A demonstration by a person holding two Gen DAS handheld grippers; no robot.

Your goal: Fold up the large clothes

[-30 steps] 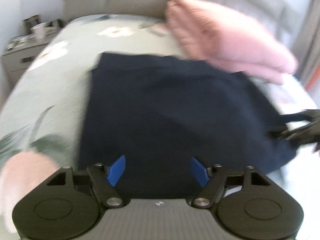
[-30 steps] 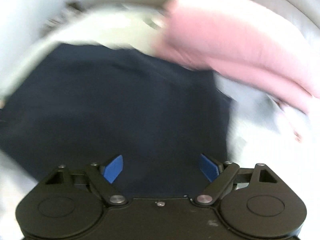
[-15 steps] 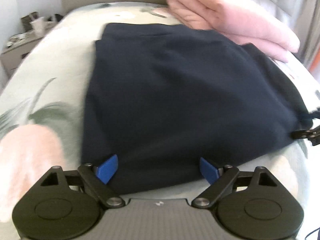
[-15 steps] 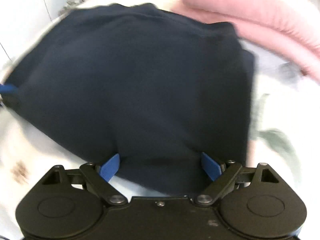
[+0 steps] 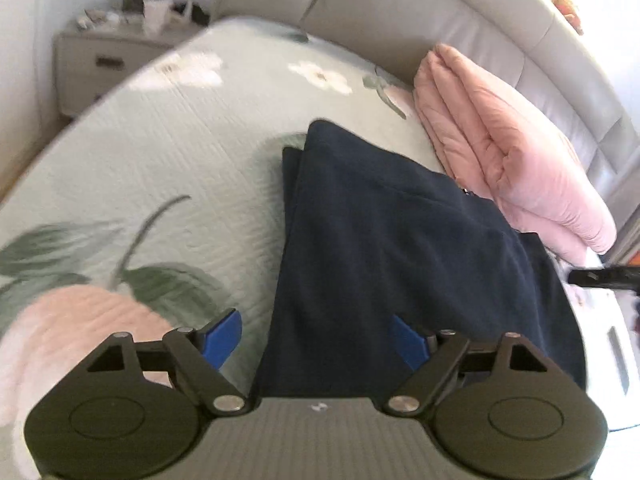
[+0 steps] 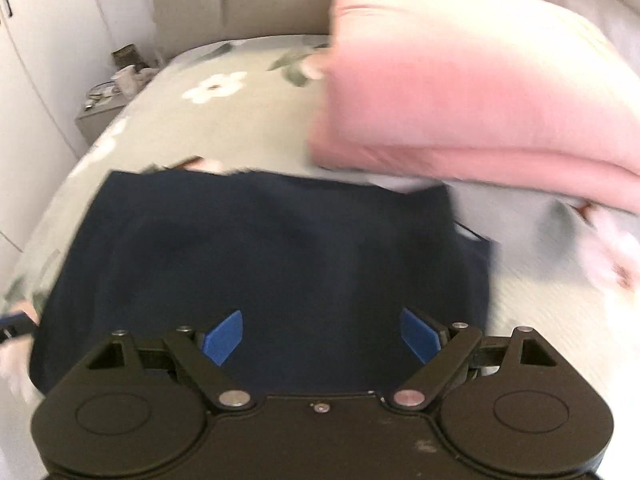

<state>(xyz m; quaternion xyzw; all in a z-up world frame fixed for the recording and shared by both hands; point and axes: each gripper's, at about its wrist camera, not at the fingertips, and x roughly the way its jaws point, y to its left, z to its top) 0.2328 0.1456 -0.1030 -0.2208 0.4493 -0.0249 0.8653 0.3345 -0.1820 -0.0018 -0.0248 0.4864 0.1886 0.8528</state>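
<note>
Left wrist view first: the left gripper (image 5: pixel 316 338) is spread wide with nothing between its blue pads, sitting over the near left edge of the navy garment (image 5: pixel 400 264). One pad is over the floral bedspread (image 5: pixel 160 168), the other over the dark cloth, so the garment's left edge runs right between them. The garment lies on the bed as a long folded panel, long axis running from near to far and leaning a bit right, with its far end close to the folded pink comforter (image 5: pixel 504 160) by the grey headboard (image 5: pixel 400 12). A nightstand (image 5: pixel 104 64) sits far left. A dark bit at the right edge is probably the other gripper, hard to say.

Right wrist view, pretty blurry: the right gripper (image 6: pixel 322 334) is also spread and holding nothing, both pads over the navy garment (image 6: pixel 272 264), which fills the near middle and stretches mostly left to right from here. The pink comforter (image 6: pixel 460 92) is far right, just past the garment's far edge.

My guess is a fold was just laid and both grippers are free. For another fold, the left one looks better placed since it already straddles an edge; the right one would have to slide out to its own edge first.
</note>
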